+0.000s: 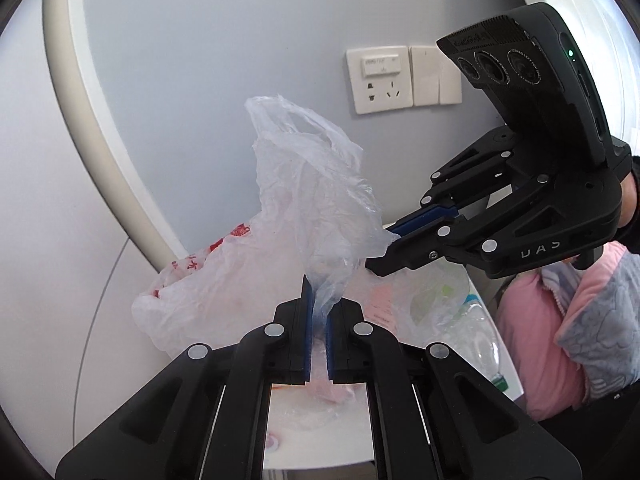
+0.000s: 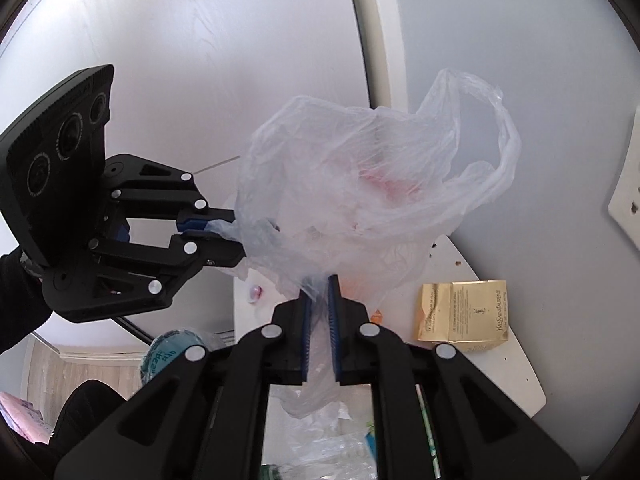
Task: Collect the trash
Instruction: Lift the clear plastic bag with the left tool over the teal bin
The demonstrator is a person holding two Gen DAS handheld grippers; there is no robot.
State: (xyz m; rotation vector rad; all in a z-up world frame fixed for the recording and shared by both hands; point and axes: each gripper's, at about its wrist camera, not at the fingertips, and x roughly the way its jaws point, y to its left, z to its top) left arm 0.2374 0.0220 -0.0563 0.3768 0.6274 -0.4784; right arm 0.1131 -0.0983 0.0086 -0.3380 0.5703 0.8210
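The left wrist camera sits just behind its own left gripper (image 1: 318, 312), looking forward and slightly down along the fingers toward a pale blue wall with a wall socket (image 1: 379, 79); the right gripper (image 1: 386, 246) enters its frame from the right; the right wrist camera sits likewise behind its fingers, facing the same wall, with the left gripper (image 2: 236, 236) entering from the left; both views share, at close range, the clear plastic bag (image 1: 304, 208) and the white tabletop (image 2: 516, 372).

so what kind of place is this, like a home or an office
Most likely a room in a home. A wall socket sits above a small white table that carries a gold cosmetics box, and both grippers, left gripper and right gripper, pinch a thin plastic shopping bag.
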